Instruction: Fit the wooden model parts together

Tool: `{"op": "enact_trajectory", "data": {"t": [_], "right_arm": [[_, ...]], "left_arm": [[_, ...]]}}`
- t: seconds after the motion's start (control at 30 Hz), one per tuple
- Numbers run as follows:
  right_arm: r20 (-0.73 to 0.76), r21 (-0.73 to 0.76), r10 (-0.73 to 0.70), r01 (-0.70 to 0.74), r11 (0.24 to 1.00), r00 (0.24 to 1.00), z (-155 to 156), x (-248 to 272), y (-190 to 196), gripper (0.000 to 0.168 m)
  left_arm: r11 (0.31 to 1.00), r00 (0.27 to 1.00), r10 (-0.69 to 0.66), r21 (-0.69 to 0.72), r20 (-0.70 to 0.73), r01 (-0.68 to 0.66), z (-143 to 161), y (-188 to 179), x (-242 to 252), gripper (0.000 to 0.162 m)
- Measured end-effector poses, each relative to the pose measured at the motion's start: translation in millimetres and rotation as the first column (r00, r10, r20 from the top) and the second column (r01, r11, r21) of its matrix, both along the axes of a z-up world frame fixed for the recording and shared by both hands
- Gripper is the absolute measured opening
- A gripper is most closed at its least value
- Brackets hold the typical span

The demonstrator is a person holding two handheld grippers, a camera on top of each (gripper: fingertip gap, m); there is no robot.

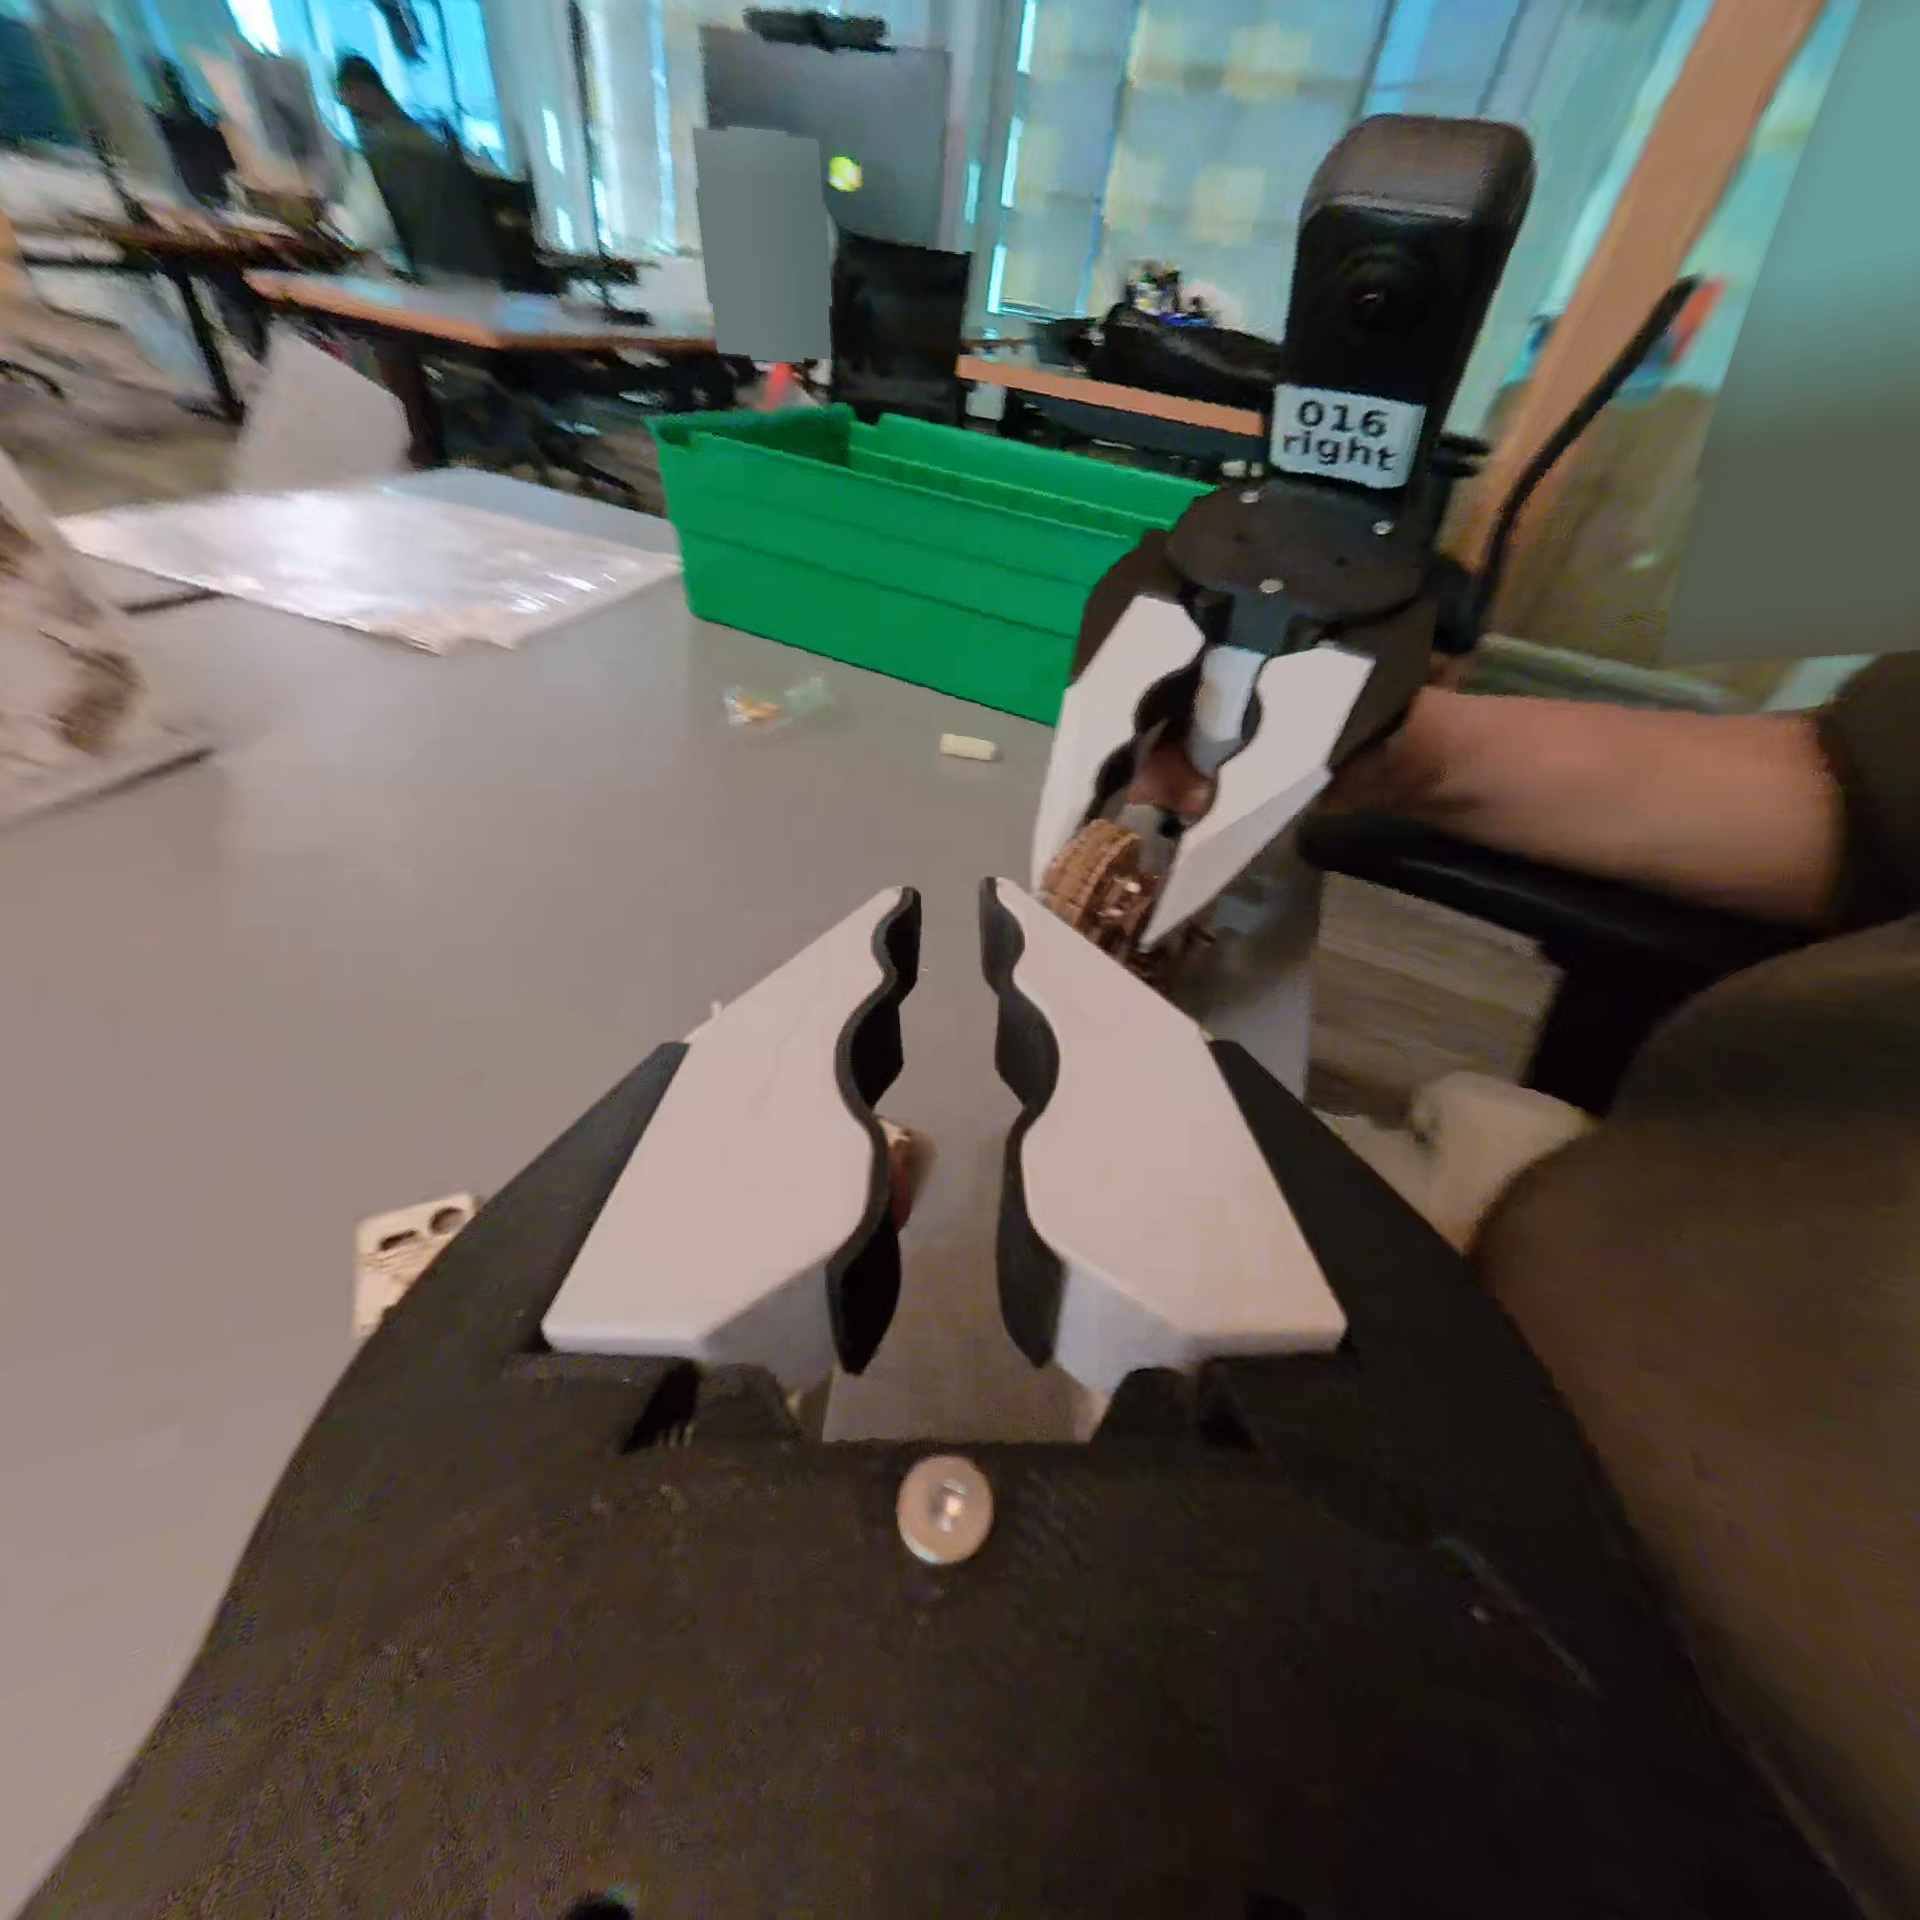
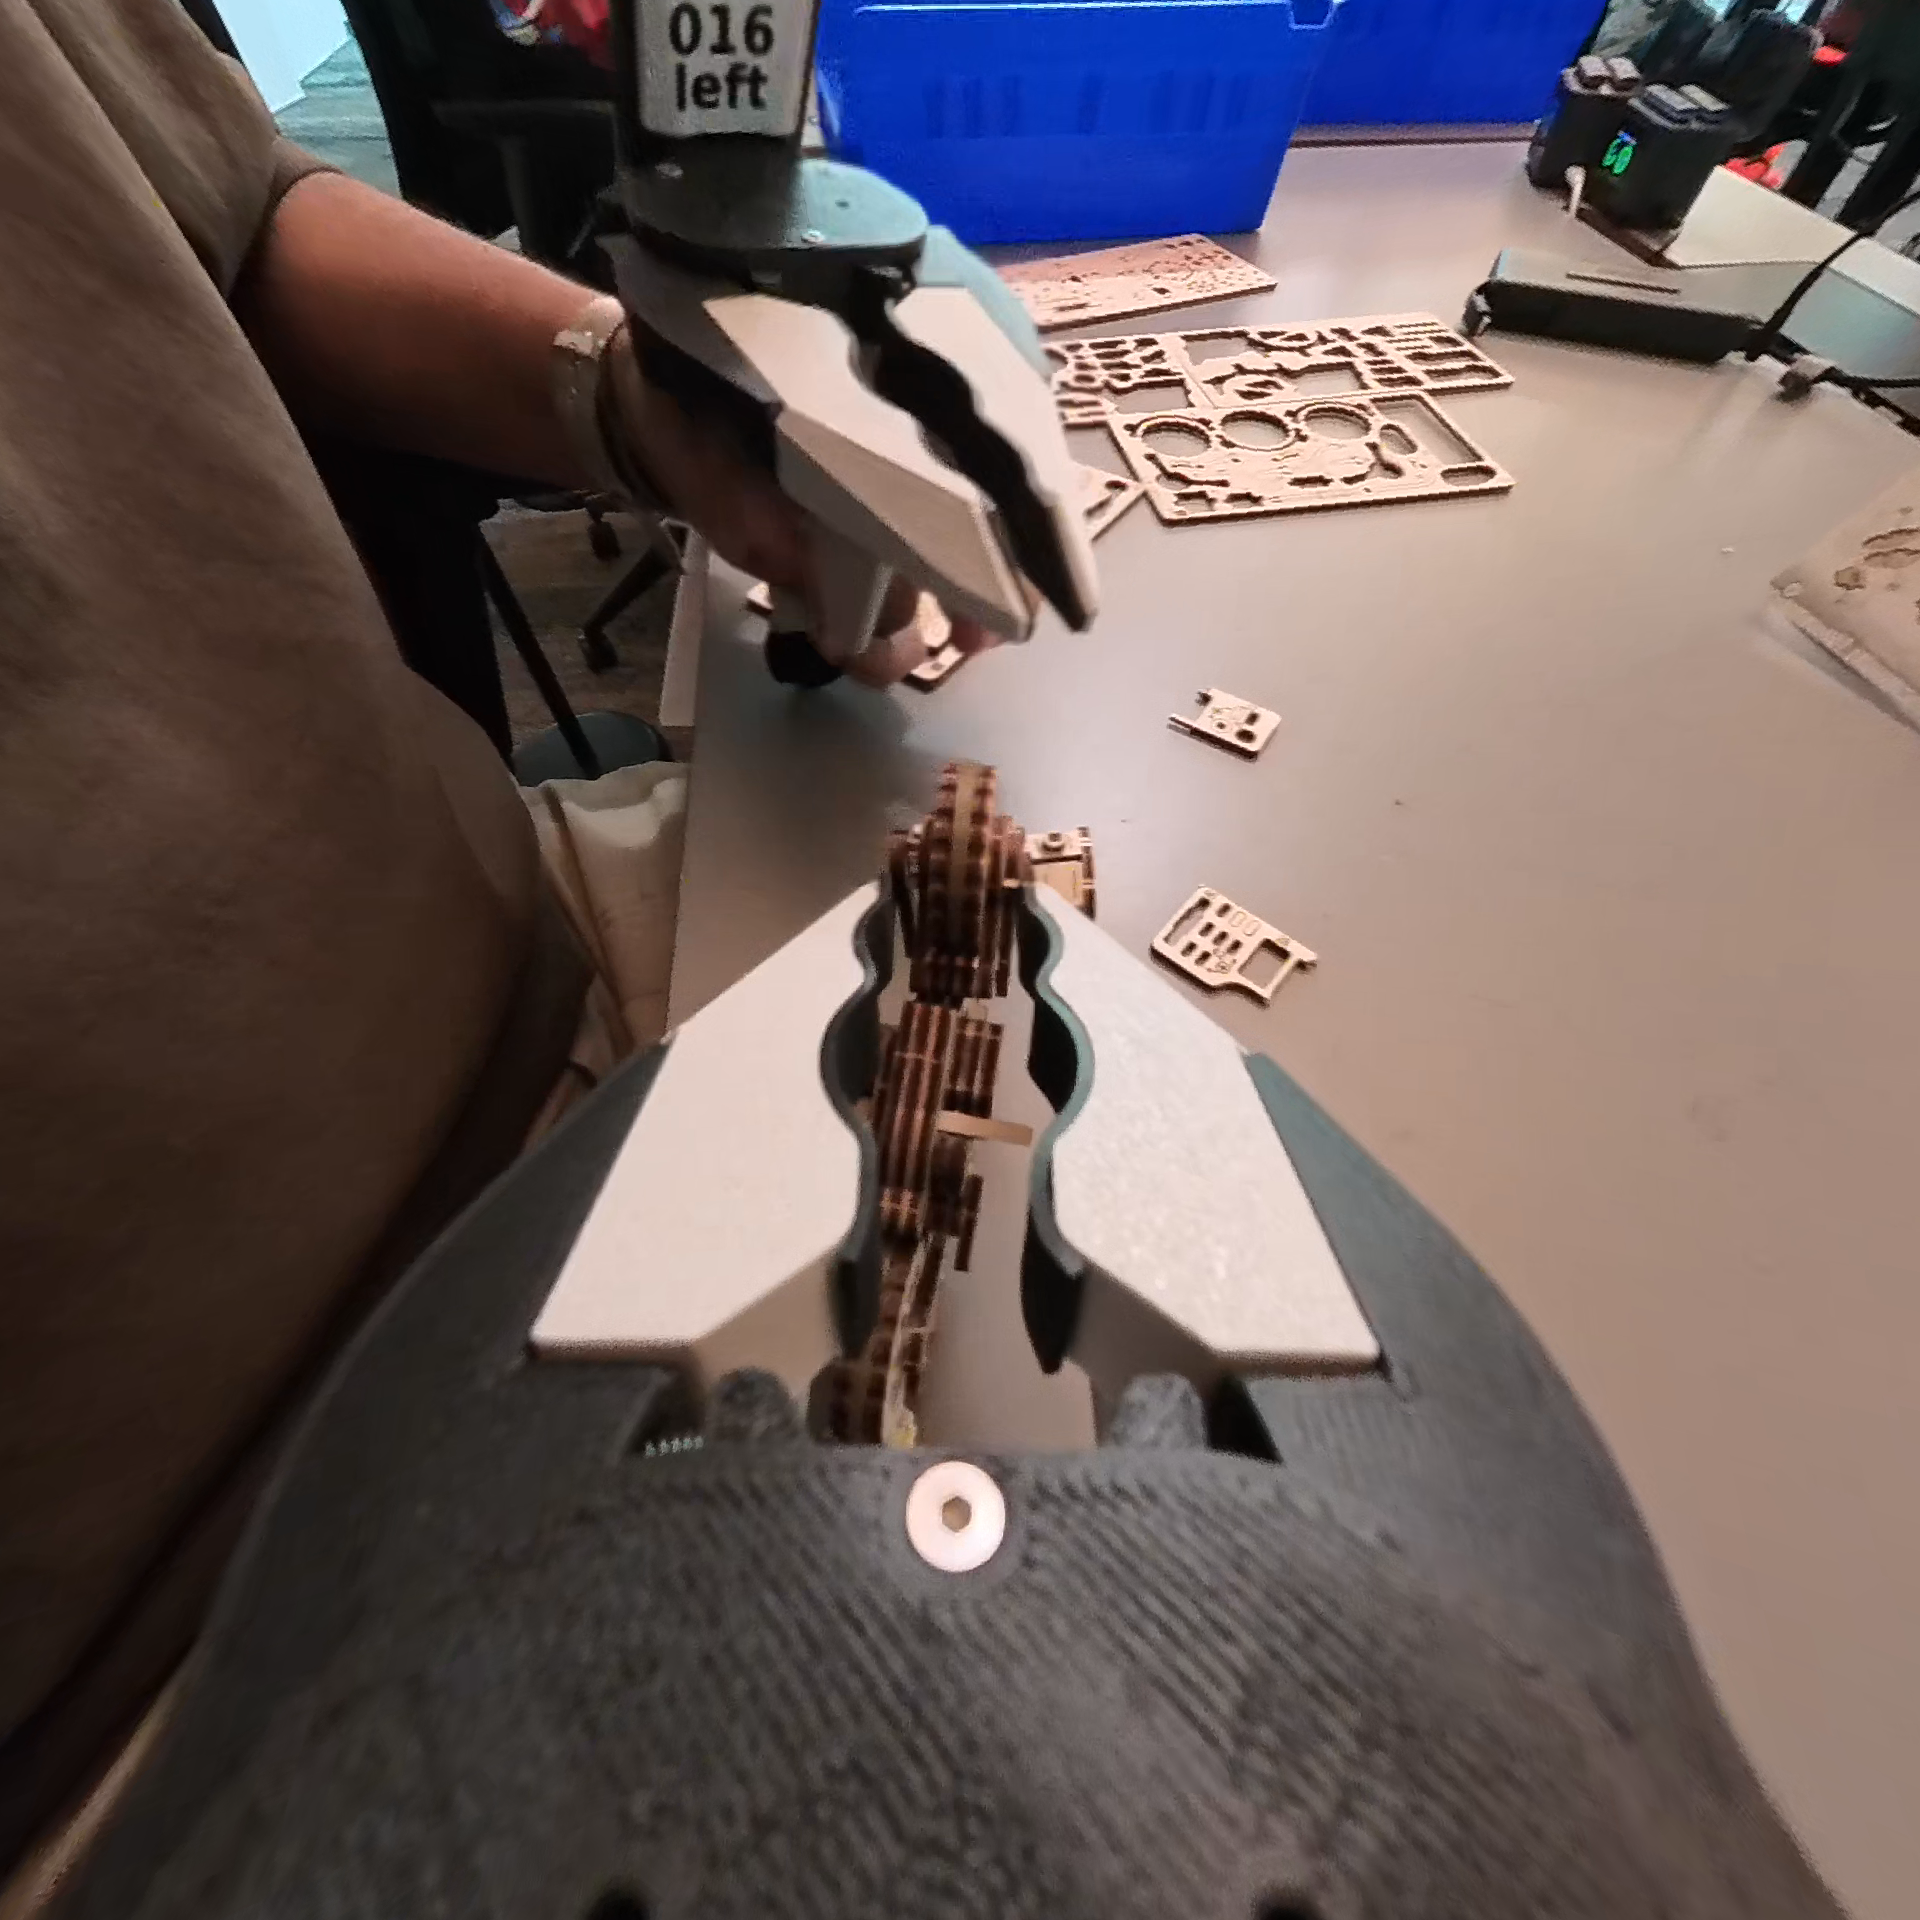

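My right gripper (image 2: 951, 904) is shut on a layered wooden model (image 2: 940, 1039) with toothed gear edges. The model runs along the gap between the pads and sticks out past the fingertips, held above the grey table (image 2: 1507, 1039). The left wrist view shows the same gripper (image 1: 1101, 904) tilted down with the model (image 1: 1091, 873) at its tips. My left gripper (image 1: 951, 899) has a narrow gap between its fingertips, and only bare table shows through it. It also shows in the right wrist view (image 2: 1049, 613), hovering over the table's near edge.
Loose wooden pieces (image 2: 1226, 722) (image 2: 1231, 945) (image 2: 1065, 857) lie ahead on the table. Punched-out wooden sheets (image 2: 1309, 436) lie farther back, before a blue bin (image 2: 1049, 125). A green bin (image 1: 883, 561) and a plastic sheet (image 1: 364, 561) lie on the other side. The person's body is close on the left. Tip to tip, the grippers are about 5 cm apart.
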State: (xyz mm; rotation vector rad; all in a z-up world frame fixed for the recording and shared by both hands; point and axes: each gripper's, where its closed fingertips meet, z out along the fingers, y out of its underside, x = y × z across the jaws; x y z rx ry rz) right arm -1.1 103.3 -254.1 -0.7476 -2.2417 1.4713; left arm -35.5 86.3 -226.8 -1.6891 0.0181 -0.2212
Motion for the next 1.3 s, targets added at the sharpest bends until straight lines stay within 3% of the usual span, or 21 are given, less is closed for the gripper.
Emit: {"op": "enact_trajectory", "data": {"t": [0.03, 0.17, 0.3, 0.6, 0.9, 1.3], "right_arm": [[-0.003, 0.0, -0.012, 0.012, 1.0, 1.0, 1, -1, 2, 0.022], [-0.012, -0.03, -0.057, 0.056, 0.998, 0.998, 6, -6, 9, 0.021], [-0.001, -0.059, -0.058, 0.058, 0.997, 0.998, 8, -7, 9, 0.022], [0.027, -0.103, 0.065, -0.062, 0.993, 0.998, 7, 7, -13, 0.021], [0.037, -0.104, 0.157, -0.152, 0.983, 0.987, 4, 19, -28, 0.022], [-0.051, -0.023, 0.28, -0.282, 0.959, 0.959, 7, 40, -42, 0.022]], "left_arm": [[0.999, 0.999, -0.037, -0.004, 0.02, 0.037, 0, -1, 3, 0.001], [0.977, 0.964, -0.204, -0.031, 0.17, 0.212, -1, -4, 17, 0.0], [0.973, 0.947, -0.216, -0.022, 0.238, 0.228, 2, -7, 14, 0.0], [0.951, 0.963, -0.267, -0.147, 0.045, 0.27, -20, -4, 40, 0.054], [0.927, 0.932, -0.357, -0.105, 0.056, 0.361, -14, -12, 53, 0.033], [0.877, 0.882, -0.472, -0.098, 0.01, 0.47, -13, -22, 74, 0.021]]}}
